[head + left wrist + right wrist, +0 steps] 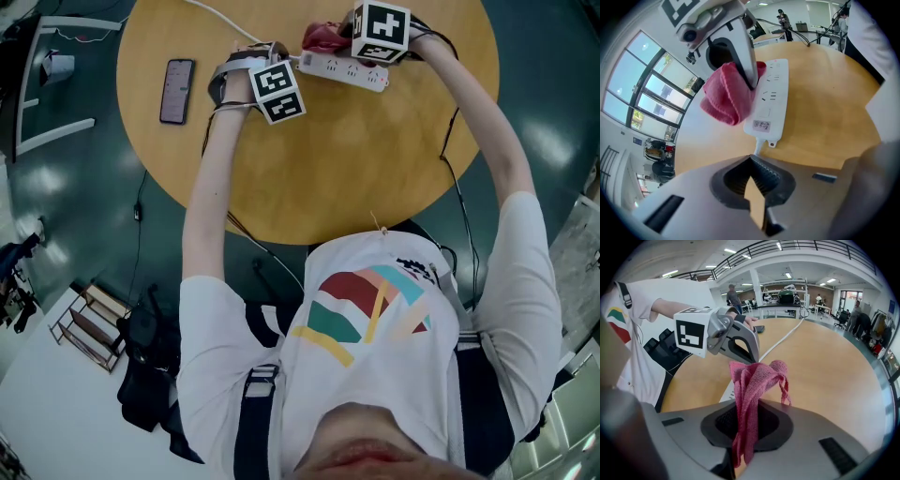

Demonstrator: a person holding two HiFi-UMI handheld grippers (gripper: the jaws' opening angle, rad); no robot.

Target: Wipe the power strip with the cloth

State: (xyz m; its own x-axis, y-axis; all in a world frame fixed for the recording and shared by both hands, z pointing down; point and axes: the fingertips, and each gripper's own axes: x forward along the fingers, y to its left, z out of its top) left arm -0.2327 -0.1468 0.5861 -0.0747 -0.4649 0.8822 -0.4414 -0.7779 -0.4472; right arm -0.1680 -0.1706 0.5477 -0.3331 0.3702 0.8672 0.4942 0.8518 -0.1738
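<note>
A white power strip (343,71) lies on the round wooden table (328,159), its cord (214,13) running off to the far left. My right gripper (330,41) is shut on a red cloth (322,36) and holds it against the strip's cord end. In the left gripper view the cloth (726,96) bunches against the strip (769,98) under the right gripper (751,82). My left gripper (752,161) is shut where the cord (757,146) leaves the strip. In the right gripper view the cloth (757,378) hangs from the jaws, with the left gripper (752,357) just beyond.
A dark phone (176,90) lies on the table's left part. Bare wood lies between the strip and the table's near edge. A person's arms reach over that edge. Beyond the table are a dark floor, cables and a small rack (89,326).
</note>
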